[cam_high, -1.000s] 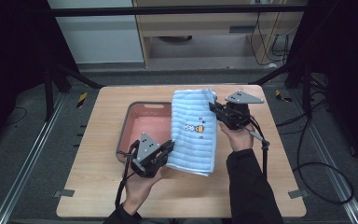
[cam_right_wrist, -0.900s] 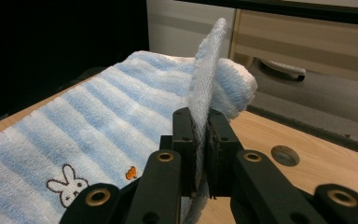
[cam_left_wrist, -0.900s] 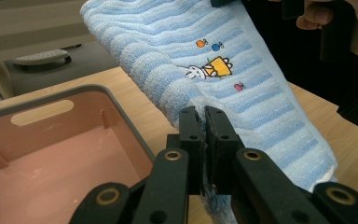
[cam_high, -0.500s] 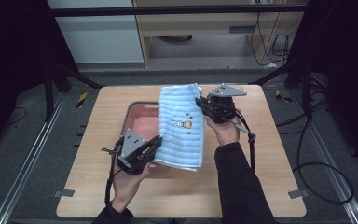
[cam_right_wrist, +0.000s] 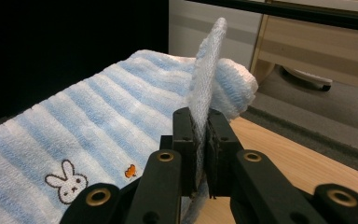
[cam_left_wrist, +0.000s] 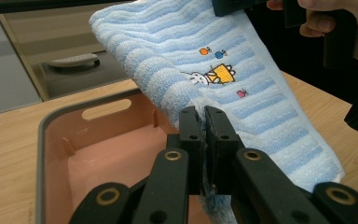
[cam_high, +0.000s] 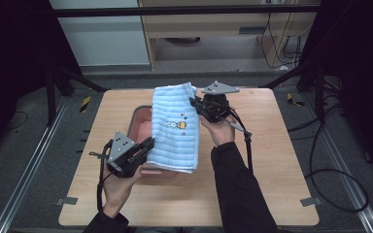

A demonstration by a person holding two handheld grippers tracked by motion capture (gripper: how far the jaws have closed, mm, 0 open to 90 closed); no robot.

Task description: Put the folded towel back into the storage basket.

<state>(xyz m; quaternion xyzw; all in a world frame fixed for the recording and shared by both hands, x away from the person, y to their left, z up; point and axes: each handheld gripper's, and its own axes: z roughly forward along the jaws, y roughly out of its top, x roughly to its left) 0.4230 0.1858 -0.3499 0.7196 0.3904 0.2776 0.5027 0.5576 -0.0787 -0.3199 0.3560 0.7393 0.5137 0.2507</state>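
Blue striped towel point(cam_high: 176, 127) hangs over the pink bin point(cam_high: 143, 121); your left gripper point(cam_high: 147, 144) & right gripper point(cam_high: 194, 103) each pinch an edge. Thin bite, a tug could slip it.

A blue striped towel point(cam_high: 176, 128) stretches mid-frame over a pink bin point(cam_high: 143, 121) on the counter point(cam_high: 272, 160). The left gripper point(cam_high: 147, 144) pinches its lower-left edge, and the right gripper point(cam_high: 194, 104) its upper-right edge.

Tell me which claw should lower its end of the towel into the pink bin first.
Left, probably. The left claw already grips the towel low at the pink bin's near rim; the right claw holds its end raised near the far side.
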